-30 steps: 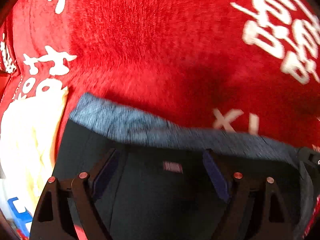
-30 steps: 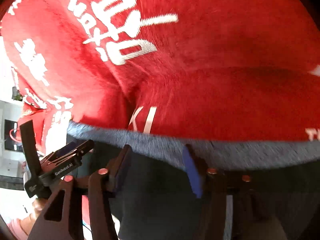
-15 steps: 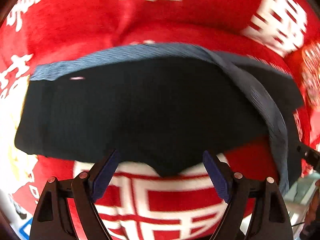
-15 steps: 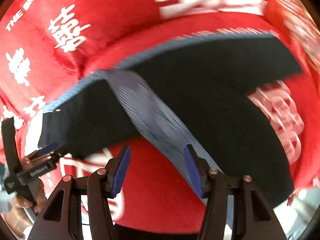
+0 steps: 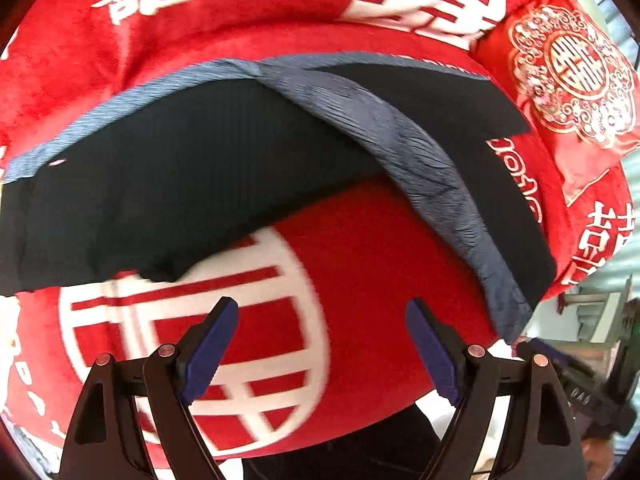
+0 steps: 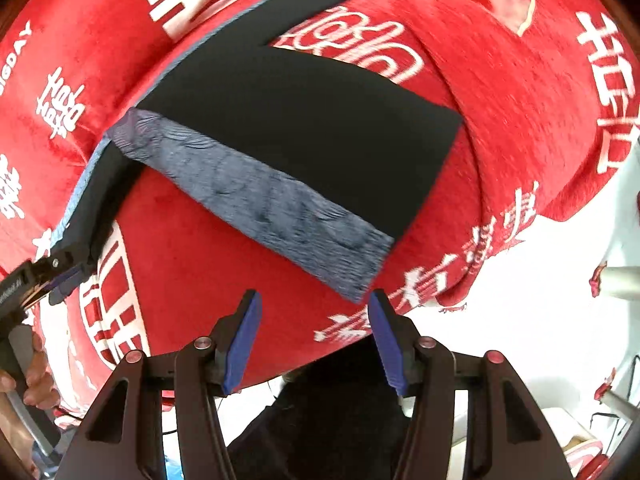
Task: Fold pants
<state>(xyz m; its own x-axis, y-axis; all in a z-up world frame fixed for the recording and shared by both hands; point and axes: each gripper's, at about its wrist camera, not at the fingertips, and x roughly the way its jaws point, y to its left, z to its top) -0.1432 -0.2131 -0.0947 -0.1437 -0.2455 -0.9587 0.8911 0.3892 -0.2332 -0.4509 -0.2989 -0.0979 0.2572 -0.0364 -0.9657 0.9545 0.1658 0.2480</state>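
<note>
Pants: the dark pants (image 5: 192, 168) lie spread on the red bed cover (image 5: 360, 260), ahead of both hand-held grippers; the grey waistband (image 5: 420, 152) runs diagonally across them, folded over the dark cloth.
Where from the right side: in the right wrist view the waistband (image 6: 256, 204) ends just ahead of the right hand-held gripper (image 6: 312, 332), near its right finger, and the dark legs (image 6: 312, 128) stretch away beyond it.
Handling: soft, light, limp cloth, I judge; it will sag and drape when lifted, and the plush cover may drag on it. Not fragile.
Where to grip: the waistband end is thicker and firmer than the leg cloth, so it looks the surest hold; a leg hem would serve for the far fold.
Left hand-held gripper (image 5: 320, 344): jaws wide apart, holding nothing, hovering above the cover short of the near edge of the pants, pointing forward and down.
Right hand-held gripper: jaws apart, nothing between them, tilted down toward the waistband end.
Other view: the left hand-held gripper (image 6: 60, 276) shows at the left edge by the pants' far corner.
</note>
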